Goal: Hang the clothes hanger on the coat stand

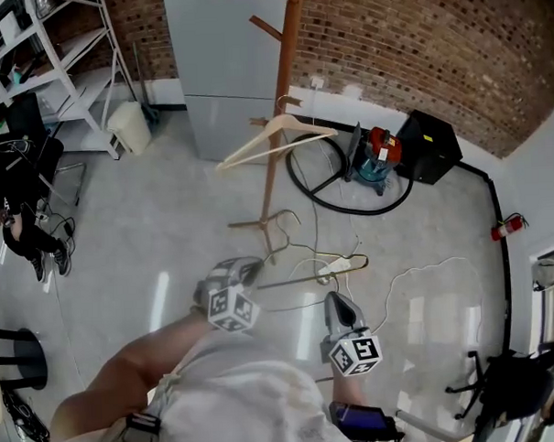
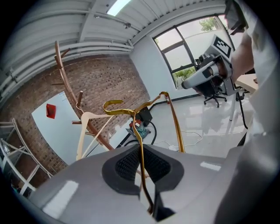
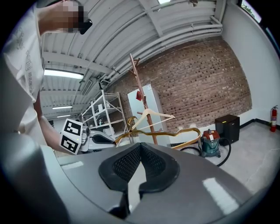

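Gold wire clothes hanger [image 2: 140, 131] is sitting clamped by its stem in the left gripper [image 2: 141, 151], apart from the brown wooden coat stand [image 1: 286, 105], and we are recording the right gripper [image 3: 140, 146] hovering beside it, jaws together, empty.

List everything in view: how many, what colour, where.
Coat stand: one, brown wood, by the grey panel.
Wooden hanger: one, pale, hung on the stand.
Wire hanger: one, gold, in the left gripper.
Vacuum cleaner: one, red and teal, by the brick wall.
Box: one, black, beside the vacuum cleaner.
Fire extinguisher: one, red, right wall.
Shelving: one, white, far left.
Left gripper: one, grey, shut on the wire hanger.
Right gripper: one, grey, shut, empty.
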Available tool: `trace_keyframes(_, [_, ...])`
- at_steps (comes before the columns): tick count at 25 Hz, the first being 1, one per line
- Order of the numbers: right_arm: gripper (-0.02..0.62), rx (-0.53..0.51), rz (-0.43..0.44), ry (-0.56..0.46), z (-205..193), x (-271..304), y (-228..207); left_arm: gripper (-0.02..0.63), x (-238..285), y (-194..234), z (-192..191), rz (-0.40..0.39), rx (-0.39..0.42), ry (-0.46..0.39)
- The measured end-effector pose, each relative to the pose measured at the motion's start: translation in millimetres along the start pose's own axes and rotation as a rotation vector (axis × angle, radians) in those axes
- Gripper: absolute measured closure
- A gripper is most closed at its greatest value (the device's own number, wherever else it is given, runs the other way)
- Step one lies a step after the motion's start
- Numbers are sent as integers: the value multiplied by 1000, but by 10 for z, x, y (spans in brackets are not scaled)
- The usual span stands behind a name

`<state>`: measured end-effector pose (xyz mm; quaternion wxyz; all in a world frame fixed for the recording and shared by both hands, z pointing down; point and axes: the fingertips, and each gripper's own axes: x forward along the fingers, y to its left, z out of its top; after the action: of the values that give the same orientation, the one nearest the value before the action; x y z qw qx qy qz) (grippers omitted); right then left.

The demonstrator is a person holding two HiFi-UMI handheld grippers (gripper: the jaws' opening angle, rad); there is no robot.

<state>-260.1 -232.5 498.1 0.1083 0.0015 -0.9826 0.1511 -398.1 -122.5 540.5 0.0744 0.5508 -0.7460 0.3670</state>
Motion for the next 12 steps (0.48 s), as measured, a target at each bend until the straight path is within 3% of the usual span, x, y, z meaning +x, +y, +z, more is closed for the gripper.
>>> trace_keyframes(12, [581,-28,-30,-40,425,1051,24,592,316,1224,220,73,83,-84])
